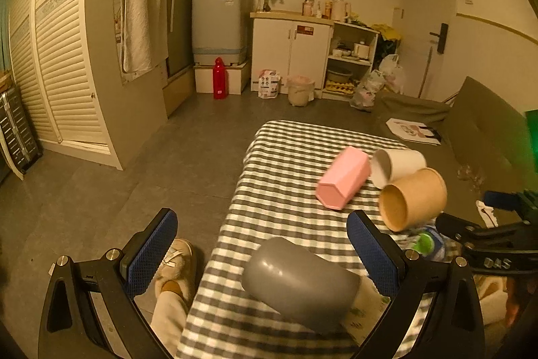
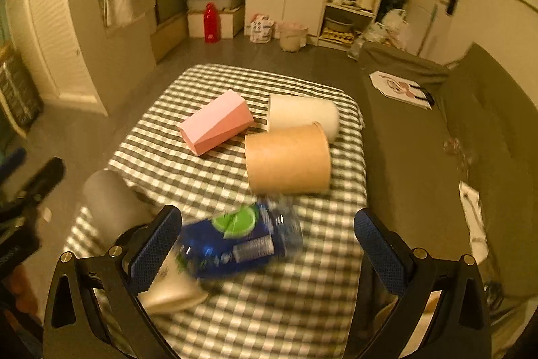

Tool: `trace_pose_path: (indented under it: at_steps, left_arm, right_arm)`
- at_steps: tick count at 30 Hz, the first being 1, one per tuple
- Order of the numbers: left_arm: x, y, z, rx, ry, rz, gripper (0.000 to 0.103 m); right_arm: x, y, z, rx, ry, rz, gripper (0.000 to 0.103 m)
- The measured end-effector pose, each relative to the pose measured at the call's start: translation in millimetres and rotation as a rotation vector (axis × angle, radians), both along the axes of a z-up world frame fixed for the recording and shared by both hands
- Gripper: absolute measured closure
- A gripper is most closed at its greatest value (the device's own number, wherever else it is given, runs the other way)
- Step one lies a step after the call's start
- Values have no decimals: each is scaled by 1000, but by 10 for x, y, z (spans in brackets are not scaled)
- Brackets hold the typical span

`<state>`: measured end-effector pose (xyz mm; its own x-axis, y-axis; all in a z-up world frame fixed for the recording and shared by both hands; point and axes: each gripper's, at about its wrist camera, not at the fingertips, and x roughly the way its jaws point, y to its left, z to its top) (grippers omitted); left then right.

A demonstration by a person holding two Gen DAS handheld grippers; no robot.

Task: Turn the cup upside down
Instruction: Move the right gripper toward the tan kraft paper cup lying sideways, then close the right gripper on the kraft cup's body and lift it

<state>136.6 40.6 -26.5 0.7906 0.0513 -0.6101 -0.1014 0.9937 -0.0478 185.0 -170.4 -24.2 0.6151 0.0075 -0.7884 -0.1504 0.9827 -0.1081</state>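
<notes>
Several cups lie on their sides on a checked tablecloth (image 1: 282,201). A grey cup (image 1: 299,283) lies between the fingers of my open left gripper (image 1: 262,251), not gripped; it also shows in the right wrist view (image 2: 111,204). A pink faceted cup (image 1: 343,179) (image 2: 215,127), a white cup (image 1: 396,165) (image 2: 302,115) and a brown paper cup (image 1: 412,202) (image 2: 287,158) lie further back. My right gripper (image 2: 269,251) is open above a blue plastic bottle (image 2: 238,241) and a paper cup (image 2: 171,290) lying by its left finger.
The table (image 2: 302,308) has floor to its left and a grey sofa (image 2: 437,140) to its right. My shoe (image 1: 178,268) is by the table's left edge. The right gripper's body (image 1: 487,244) shows at the right of the left wrist view.
</notes>
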Motion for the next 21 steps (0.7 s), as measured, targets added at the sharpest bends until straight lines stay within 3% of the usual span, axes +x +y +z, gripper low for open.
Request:
trace_pose_path:
  at_steps: [4,9,14,21]
  left_arm:
    - [107,26,-93,-2,21,12,0]
    - [217,43,-225,-8,53,16,0]
    - [256,41,-288,-7,68,13,0]
    - [252,44,-309,-18,79,10,0]
  right_arm:
    - [324,62,-185,-29,28,1,9]
    - [531,108,-406,-42,50,-10,30]
    - [627,182,-537,-100,24,-29,43]
    - [607,139,-545,-89,-8,-42,90]
